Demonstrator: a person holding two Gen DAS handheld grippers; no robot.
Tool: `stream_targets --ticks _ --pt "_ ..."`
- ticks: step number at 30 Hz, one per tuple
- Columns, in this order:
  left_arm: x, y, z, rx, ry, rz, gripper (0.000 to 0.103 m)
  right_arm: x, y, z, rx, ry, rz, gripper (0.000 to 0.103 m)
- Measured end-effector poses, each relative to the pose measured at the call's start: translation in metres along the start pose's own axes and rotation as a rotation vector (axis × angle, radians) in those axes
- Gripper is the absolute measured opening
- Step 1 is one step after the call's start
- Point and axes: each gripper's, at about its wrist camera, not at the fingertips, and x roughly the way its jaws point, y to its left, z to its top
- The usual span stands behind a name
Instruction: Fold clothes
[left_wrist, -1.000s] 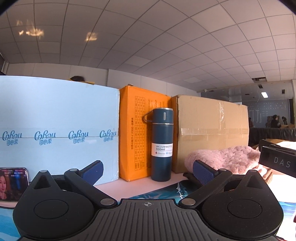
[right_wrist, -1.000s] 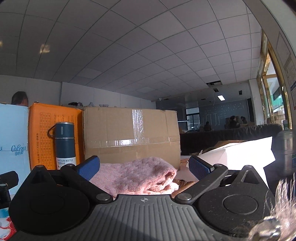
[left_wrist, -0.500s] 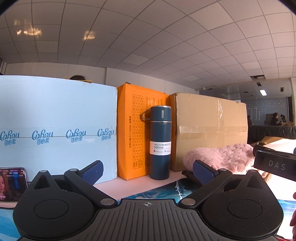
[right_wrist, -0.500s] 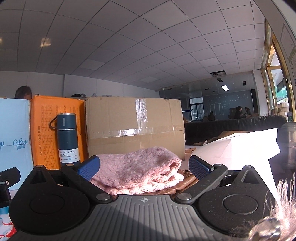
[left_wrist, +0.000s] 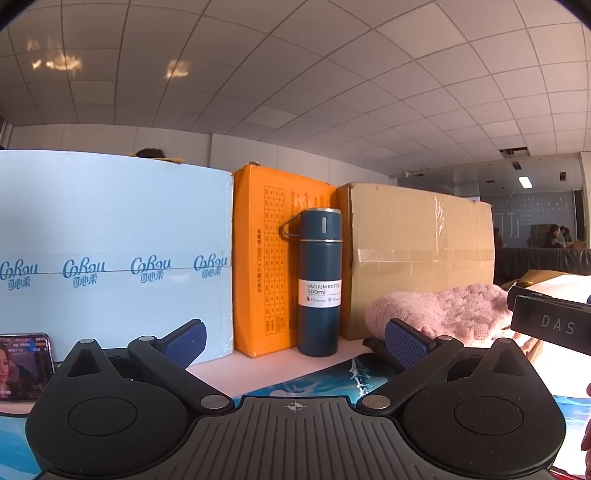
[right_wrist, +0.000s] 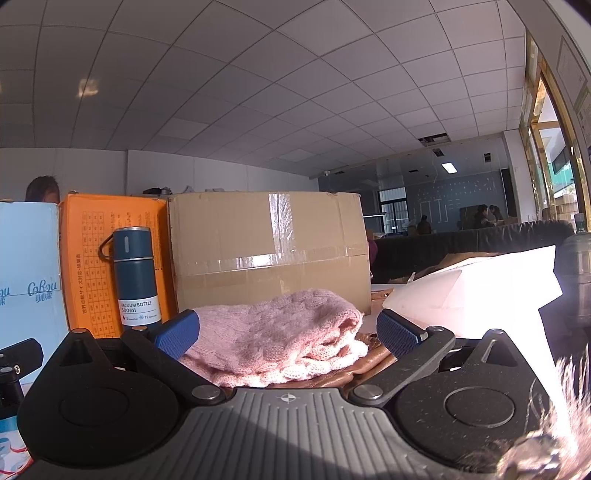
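Observation:
A folded pink knit garment (right_wrist: 280, 339) lies on a brown leather-like item (right_wrist: 369, 363) right in front of my right gripper (right_wrist: 288, 332), which is open and empty, its blue pads on either side of the pile. In the left wrist view the same pink garment (left_wrist: 443, 310) lies at the right, in front of the cardboard box. My left gripper (left_wrist: 295, 338) is open and empty, low over the table, facing the blue bottle. The black body of the right gripper (left_wrist: 550, 321) shows at the right edge.
A blue vacuum bottle (left_wrist: 319, 280) stands before an orange box (left_wrist: 273, 258), between a light blue box (left_wrist: 110, 254) and a cardboard box (left_wrist: 417, 254). A phone (left_wrist: 22, 365) stands at the left. A white box (right_wrist: 476, 291) lies at the right. A blue patterned mat (left_wrist: 317, 376) covers the table.
Both views have shifted slightly: the right gripper has drawn closer to the pink garment, which sits lower and larger between its pads. Both grippers stay open.

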Motion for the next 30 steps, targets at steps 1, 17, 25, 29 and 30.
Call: stream_targets --ticks 1,17,25,29,30 --pt "0.0000 -0.0002 0.0000 0.000 0.001 0.000 0.103 0.0000 0.0001 0.0000 -0.001 0.000 0.000 0.103" --pt "0.0038 0.0026 -0.0002 -0.022 0.027 -0.002 0.103 0.0019 0.0031 -0.0005 -0.021 0.012 0.001 0.103" --pt "0.0014 0.0014 0.0000 -0.011 0.019 -0.003 0.103 0.0022 0.0020 -0.0002 -0.015 0.009 0.003 0.103" --pt "-0.0001 0.0007 -0.0001 -0.005 0.010 -0.002 0.103 0.0022 0.0014 -0.0003 -0.010 0.007 0.003 0.103" --pt "-0.0001 0.0005 0.0000 -0.003 0.010 -0.003 0.103 0.0023 0.0010 -0.0003 -0.009 0.008 0.002 0.103"
